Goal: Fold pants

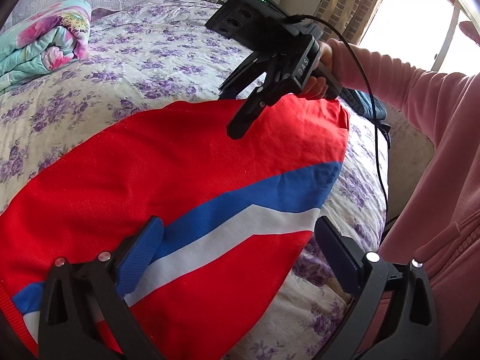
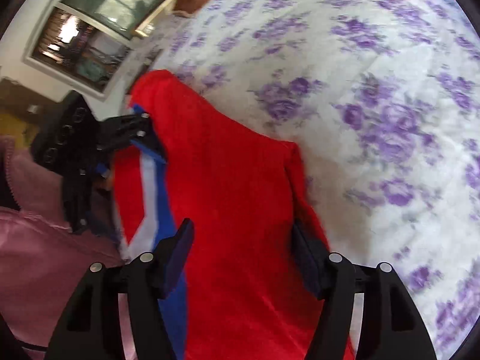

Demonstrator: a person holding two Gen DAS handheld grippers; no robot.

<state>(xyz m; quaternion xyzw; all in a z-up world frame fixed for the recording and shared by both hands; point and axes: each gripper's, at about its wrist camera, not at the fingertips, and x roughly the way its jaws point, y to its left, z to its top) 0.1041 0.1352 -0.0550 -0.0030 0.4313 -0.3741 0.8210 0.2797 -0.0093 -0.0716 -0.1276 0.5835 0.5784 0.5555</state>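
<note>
Red pants [image 1: 168,162] lie flat on bed [image 1: 126,60], blue-white stripe along near edge. Left gripper [image 1: 240,240] jaws spread wide, straddling near hem. Right gripper [image 2: 243,246] jaws spread above far end, nothing held; likely positioned for next fold.

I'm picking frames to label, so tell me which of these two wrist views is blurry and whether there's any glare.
Right wrist view: motion-smeared, the floral bedspread and red pants both soft. Left wrist view: sharp on the pants and the right gripper, but the window at top right is blown out white. Both bend straight edges, fisheye style.
</note>
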